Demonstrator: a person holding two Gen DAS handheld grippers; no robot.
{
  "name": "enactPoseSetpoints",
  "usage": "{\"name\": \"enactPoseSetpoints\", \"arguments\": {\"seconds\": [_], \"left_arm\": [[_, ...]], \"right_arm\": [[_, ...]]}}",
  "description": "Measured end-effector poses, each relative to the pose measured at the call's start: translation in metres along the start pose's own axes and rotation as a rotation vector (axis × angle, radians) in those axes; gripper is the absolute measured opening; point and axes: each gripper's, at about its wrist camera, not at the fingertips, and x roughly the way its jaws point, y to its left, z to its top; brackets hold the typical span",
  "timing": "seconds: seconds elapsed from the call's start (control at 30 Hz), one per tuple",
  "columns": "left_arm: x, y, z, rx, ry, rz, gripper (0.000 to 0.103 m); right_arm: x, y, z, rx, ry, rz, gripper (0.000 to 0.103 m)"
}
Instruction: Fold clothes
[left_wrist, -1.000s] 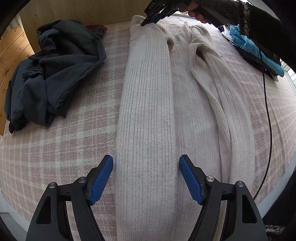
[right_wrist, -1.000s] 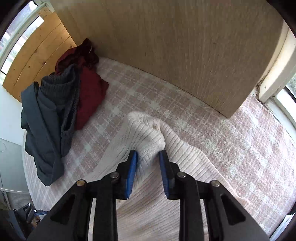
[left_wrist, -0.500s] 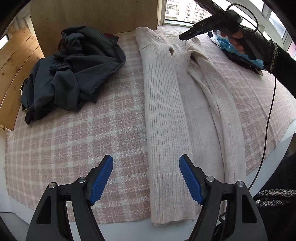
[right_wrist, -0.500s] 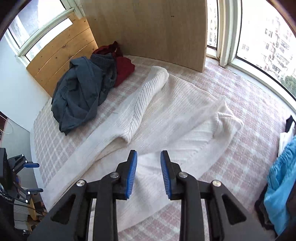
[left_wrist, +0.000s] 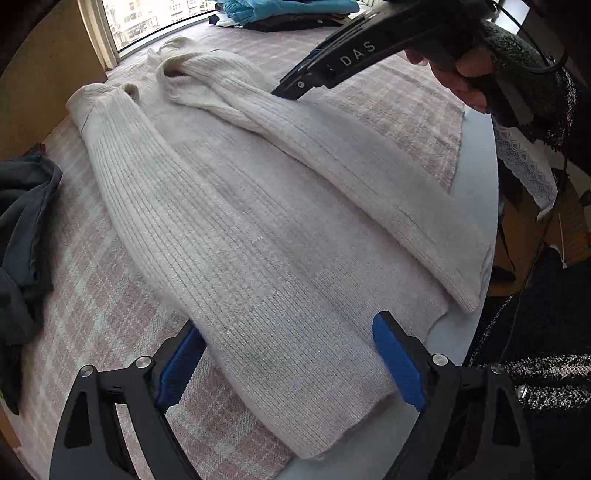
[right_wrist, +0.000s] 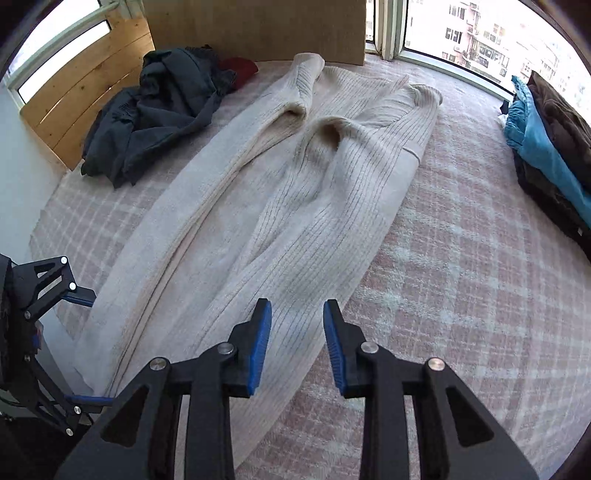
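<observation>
the cream ribbed sweater (left_wrist: 258, 229) lies stretched out long on the pink checked blanket (right_wrist: 461, 280), both sleeves folded in over the body, its neck end far ahead of both tools. the left gripper (left_wrist: 288, 365) hangs over the hem end, pointing steeply down, its blue pads (left_wrist: 397, 365) set wide, one on each side of the hem corner and not pressing on the knit; its jaws have just been opening, and the cloth under them lies loose. the left-hand pad sits at the sweater's edge where it meets the blanket, the other is over the bare pale table edge (left_wrist: 476, 184) just past the hem.

the right gripper (right_wrist: 297, 343) is over the lower part of the folded sweater, pads a narrow gap apart with nothing pinched between them; its jaws have just been opening a little. the knit runs away from its fingertips toward the window (right_wrist: 480, 33). in the left wrist view this tool comes in from the upper right, gripped by a hand (left_wrist: 461, 74) in a dark speckled sleeve, its tip above the folded sleeve of the sweater.

ahead and to the left of the right tool is a heap of dark clothes (right_wrist: 155, 107); to its right, at the blanket's edge, a stack of folded clothes (right_wrist: 546, 147) with a blue piece in it
</observation>
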Motion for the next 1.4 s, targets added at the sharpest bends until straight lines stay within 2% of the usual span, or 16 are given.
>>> {"name": "enactPoseSetpoints", "arguments": {"seconds": [0.07,0.13,0.2,0.3,0.4,0.53,0.57,0.63,0.73,0.8,0.83,0.93,1.07,1.13,1.27,1.4], "left_arm": [[-0.007,-0.002,-0.005,0.039,-0.002,-0.012,0.088],[-0.019,0.006,-0.013,0.019,-0.025,-0.044,0.086],[-0.033,0.017,-0.022,-0.005,-0.064,-0.057,0.086],[-0.044,0.029,-0.035,0.017,-0.100,-0.086,0.086],[-0.041,0.047,-0.039,-0.053,-0.051,-0.121,0.086],[-0.032,0.046,-0.040,-0.101,-0.042,-0.193,0.086],[-0.030,0.043,-0.038,-0.104,-0.044,-0.217,0.086],[-0.021,0.034,-0.037,-0.090,-0.030,-0.217,0.086],[-0.024,0.024,-0.035,-0.048,-0.040,-0.212,0.079],[-0.025,0.024,-0.035,-0.042,-0.042,-0.225,0.052],[-0.024,0.026,-0.036,-0.044,-0.045,-0.228,0.047],[-0.021,0.032,-0.039,-0.052,-0.051,-0.238,0.040],[-0.021,0.032,-0.037,-0.041,-0.058,-0.256,0.021],[-0.023,0.034,-0.036,-0.059,-0.072,-0.288,0.018],[-0.043,0.055,-0.030,-0.200,-0.186,-0.477,0.014],[-0.079,0.072,-0.007,-0.228,-0.301,-0.519,0.014]], "right_arm": [[-0.016,-0.004,-0.018,0.059,-0.021,0.028,0.030],[-0.019,0.006,-0.033,0.089,-0.016,0.093,0.030],[-0.018,0.023,-0.051,0.088,0.015,0.098,0.030],[-0.024,0.023,-0.085,0.199,0.044,0.094,0.040],[-0.020,0.024,-0.112,0.286,0.062,0.113,0.042],[-0.012,0.036,-0.126,0.293,0.067,0.126,0.044],[-0.013,0.040,-0.127,0.281,0.057,0.121,0.045],[-0.013,0.048,-0.126,0.247,0.055,0.094,0.045],[-0.011,0.060,-0.127,0.202,0.053,0.116,0.045],[-0.010,0.067,-0.128,0.181,0.043,0.139,0.045],[-0.010,0.071,-0.128,0.170,0.038,0.151,0.045],[-0.005,0.072,-0.125,0.170,0.058,0.222,0.019],[-0.005,0.066,-0.119,0.215,0.074,0.304,0.015],[-0.013,0.060,-0.113,0.270,0.037,0.389,0.014],[-0.037,0.046,-0.087,0.349,-0.071,0.503,0.012],[-0.062,0.030,-0.033,0.348,-0.195,0.581,0.012]]}}
